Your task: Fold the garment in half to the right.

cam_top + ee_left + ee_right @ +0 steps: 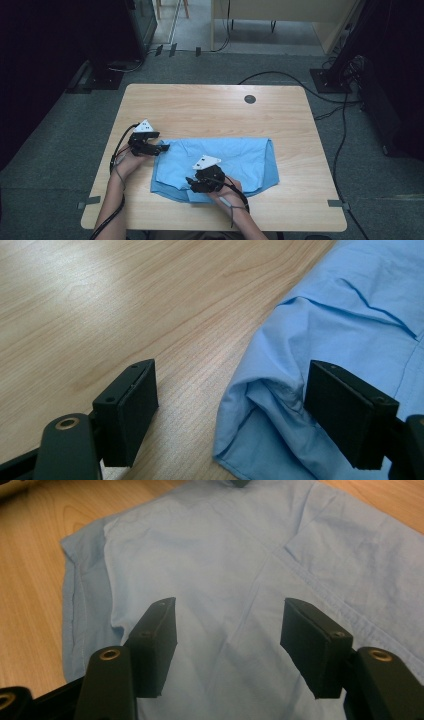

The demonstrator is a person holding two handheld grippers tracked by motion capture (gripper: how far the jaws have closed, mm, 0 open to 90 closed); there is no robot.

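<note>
Here, one blue shirt (240, 157) lies between two open grippers.

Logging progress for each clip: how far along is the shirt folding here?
Partly done: the light blue shirt lies on the wooden table as a rough rectangle with its sides folded in. In hand: the left gripper, open, straddles the shirt's left edge; the right gripper, open, hovers over the near part without pinching. Left: the final folds, judging by the wide shape.

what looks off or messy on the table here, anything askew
Nothing spilled or damaged. The blue shirt is folded but untidy: its left edge bunches into a loose, puckered fold, and the layers at its near edge do not line up.
</note>
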